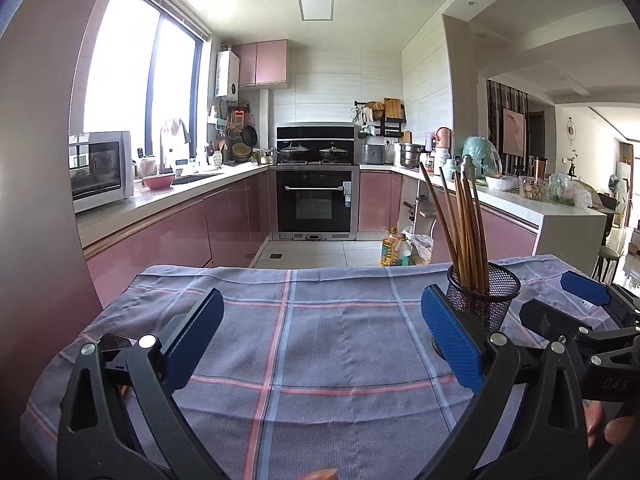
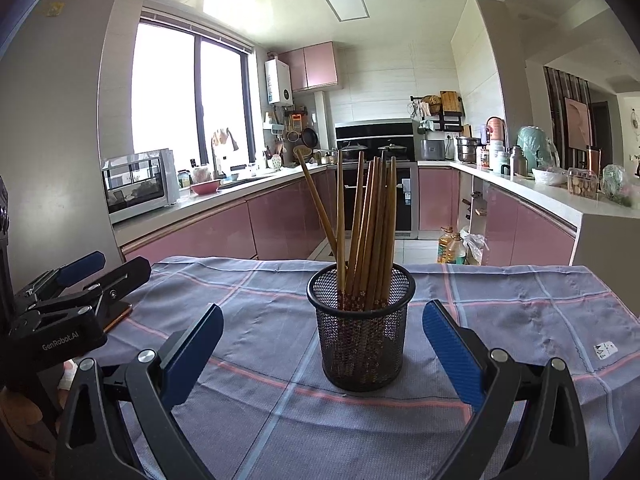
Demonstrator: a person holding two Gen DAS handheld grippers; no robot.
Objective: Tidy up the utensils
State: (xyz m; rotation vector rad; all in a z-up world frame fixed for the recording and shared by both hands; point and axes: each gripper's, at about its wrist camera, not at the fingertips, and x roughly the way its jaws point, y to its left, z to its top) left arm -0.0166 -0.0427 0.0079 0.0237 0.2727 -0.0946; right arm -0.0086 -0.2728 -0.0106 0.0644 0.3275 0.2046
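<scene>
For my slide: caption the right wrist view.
Open right tongs flank a black mesh cup of wooden chopsticks on a plaid cloth.

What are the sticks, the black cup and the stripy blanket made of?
The chopsticks look like wood or bamboo: brown, matte, with painted flowery lower ends. The cup looks like black metal mesh, since you can see through its tiny holes. The tablecloth is woven fabric, soft and wrinkled, grey-blue with pink and blue stripes.
</scene>
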